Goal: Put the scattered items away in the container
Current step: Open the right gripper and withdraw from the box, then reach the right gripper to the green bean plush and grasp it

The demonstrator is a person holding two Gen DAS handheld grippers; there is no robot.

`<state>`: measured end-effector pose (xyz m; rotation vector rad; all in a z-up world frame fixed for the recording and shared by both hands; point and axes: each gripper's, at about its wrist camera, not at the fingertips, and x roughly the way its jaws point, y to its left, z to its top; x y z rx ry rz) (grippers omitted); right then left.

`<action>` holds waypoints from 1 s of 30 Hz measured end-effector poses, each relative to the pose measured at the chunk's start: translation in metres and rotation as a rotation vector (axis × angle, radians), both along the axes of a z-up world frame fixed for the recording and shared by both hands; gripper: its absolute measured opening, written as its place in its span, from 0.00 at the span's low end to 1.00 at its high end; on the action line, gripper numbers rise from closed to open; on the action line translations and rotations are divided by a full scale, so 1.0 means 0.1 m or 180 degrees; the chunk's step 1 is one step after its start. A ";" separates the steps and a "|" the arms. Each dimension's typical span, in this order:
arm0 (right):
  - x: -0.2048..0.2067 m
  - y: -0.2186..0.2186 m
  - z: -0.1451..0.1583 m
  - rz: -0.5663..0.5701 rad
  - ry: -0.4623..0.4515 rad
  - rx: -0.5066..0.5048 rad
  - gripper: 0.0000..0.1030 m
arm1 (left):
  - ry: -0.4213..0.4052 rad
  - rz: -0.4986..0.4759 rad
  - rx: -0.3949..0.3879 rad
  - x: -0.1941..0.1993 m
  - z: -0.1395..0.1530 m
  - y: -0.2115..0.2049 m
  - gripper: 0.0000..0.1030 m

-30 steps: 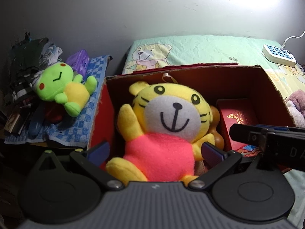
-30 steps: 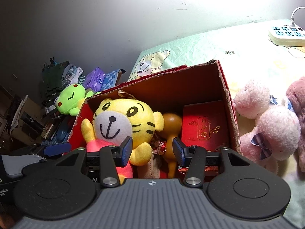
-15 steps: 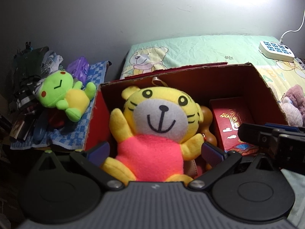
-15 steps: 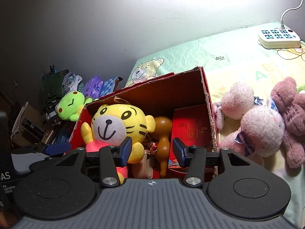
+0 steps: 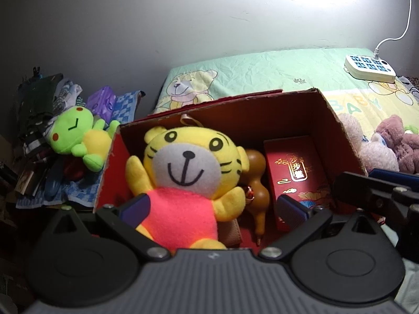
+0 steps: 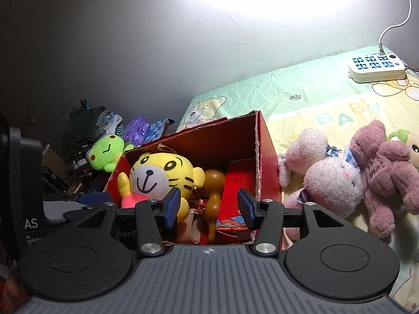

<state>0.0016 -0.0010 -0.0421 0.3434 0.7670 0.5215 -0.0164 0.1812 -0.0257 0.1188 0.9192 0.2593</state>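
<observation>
A red cardboard box (image 5: 248,120) stands on the bed. In it lie a yellow tiger plush (image 5: 188,162) in a pink shirt, a brown gourd (image 5: 256,183) and a red gift box (image 5: 296,167). My left gripper (image 5: 213,208) is open in front of the box; its pads flank the tiger without touching it. My right gripper (image 6: 208,206) is open too, with nothing between its fingers and the gourd (image 6: 213,185) behind the gap. Right of the box (image 6: 264,157), a pale pink plush (image 6: 332,180) and a mauve bear (image 6: 387,167) lie on the sheet.
A green frog plush (image 5: 76,133) lies on a blue checked cloth (image 5: 123,104) left of the box, beside piled clothes. A white power strip (image 6: 377,65) with its cable sits at the bed's far right. The grey wall runs behind.
Both grippers have drawn back from the box, which now looks smaller and farther off. More of the bed and the plush toys on the right has come into view. The tiger stayed in the box.
</observation>
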 end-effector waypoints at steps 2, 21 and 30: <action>0.00 -0.11 -0.01 -0.0013 0.0006 0.0053 0.50 | 0.0004 0.0017 0.0015 -0.01 0.01 -0.08 0.99; 0.07 -1.13 -0.07 0.0019 0.0058 -0.0064 0.51 | 0.0095 0.0075 -0.0049 0.08 0.00 -1.16 0.99; 0.15 -1.67 -0.15 -0.0099 0.0121 -0.0042 0.51 | 0.0118 -0.0071 -0.0119 0.16 0.11 -1.60 0.99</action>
